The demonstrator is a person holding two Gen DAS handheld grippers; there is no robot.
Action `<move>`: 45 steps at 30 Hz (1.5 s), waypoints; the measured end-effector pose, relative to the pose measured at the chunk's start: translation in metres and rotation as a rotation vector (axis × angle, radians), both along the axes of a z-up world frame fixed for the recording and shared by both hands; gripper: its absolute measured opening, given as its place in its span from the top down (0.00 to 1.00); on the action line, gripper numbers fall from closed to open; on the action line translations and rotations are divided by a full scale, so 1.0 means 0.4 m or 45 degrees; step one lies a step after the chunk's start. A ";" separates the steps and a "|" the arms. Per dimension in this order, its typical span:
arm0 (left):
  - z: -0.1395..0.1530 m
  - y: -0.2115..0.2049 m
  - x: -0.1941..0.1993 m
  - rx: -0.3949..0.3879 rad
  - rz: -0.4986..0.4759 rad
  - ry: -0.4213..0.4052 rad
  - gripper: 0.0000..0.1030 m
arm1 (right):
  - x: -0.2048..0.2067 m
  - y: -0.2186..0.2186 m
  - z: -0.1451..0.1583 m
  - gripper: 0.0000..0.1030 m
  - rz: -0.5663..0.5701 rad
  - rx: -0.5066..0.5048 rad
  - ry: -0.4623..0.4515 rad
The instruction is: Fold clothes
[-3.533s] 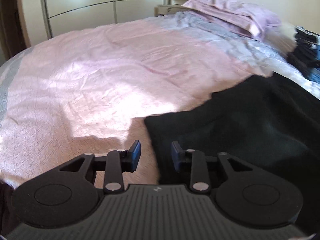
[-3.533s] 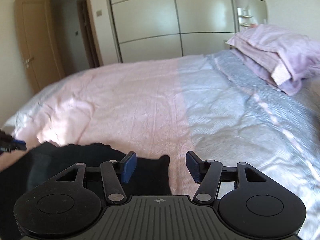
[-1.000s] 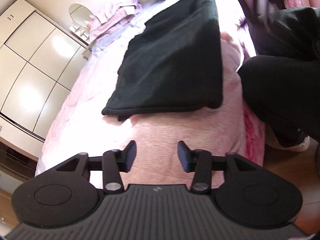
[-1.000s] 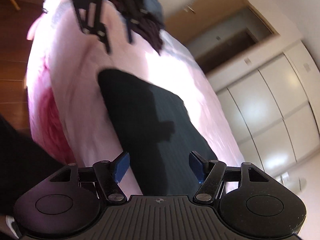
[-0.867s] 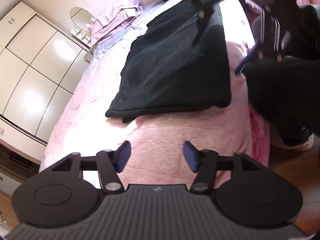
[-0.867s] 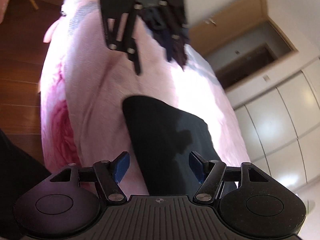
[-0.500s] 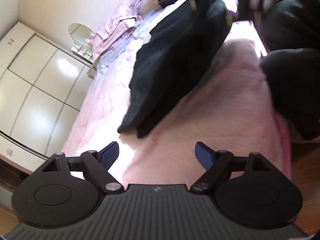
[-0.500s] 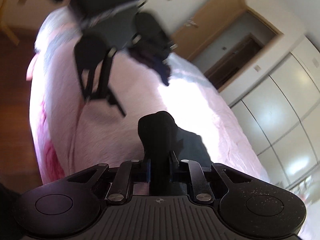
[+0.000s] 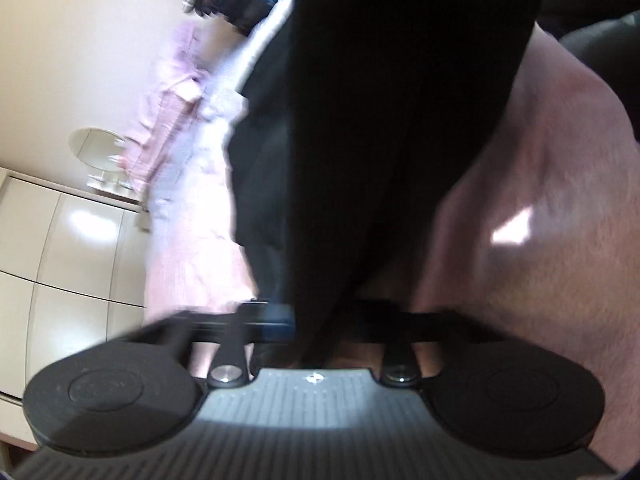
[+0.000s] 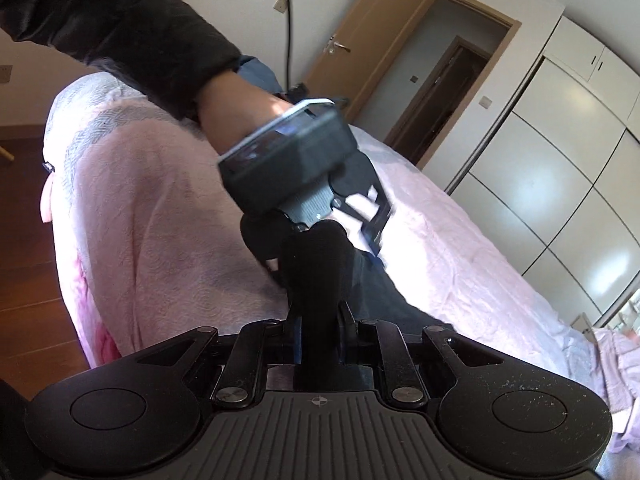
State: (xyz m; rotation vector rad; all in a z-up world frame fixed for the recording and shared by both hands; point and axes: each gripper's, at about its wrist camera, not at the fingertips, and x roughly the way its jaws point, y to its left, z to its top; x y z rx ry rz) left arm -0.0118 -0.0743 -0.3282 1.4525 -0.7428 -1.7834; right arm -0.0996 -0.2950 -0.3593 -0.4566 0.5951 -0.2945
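Both grippers are pinching the black garment (image 10: 316, 280): right gripper (image 10: 318, 340) jaws are clamping a corner; left gripper (image 9: 312, 328) jaws are closing on another. Ahead of the jaws, the cloth is draping onto the bed (image 10: 160, 208). The next fold is judged as starting, not yet laid.

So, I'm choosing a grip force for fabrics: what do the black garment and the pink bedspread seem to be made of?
Black garment: soft matte cloth, probably a knit; it drapes limply and shows no sheen, though blur hides the weave. Pink bedspread: textured woven or quilted fabric, likely cotton, with a raised swirl pattern and dull finish.
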 end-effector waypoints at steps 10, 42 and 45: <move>0.073 0.113 0.049 -0.015 0.128 0.129 0.94 | 0.040 0.087 0.000 0.87 0.104 0.048 0.005; 0.090 -0.604 -0.438 0.262 0.041 0.388 0.64 | -0.680 -0.479 -0.201 0.87 -1.003 1.347 -1.196; 0.136 -0.598 -0.331 0.270 0.153 0.523 0.63 | -0.679 -0.504 -0.160 0.87 -0.956 1.341 -1.223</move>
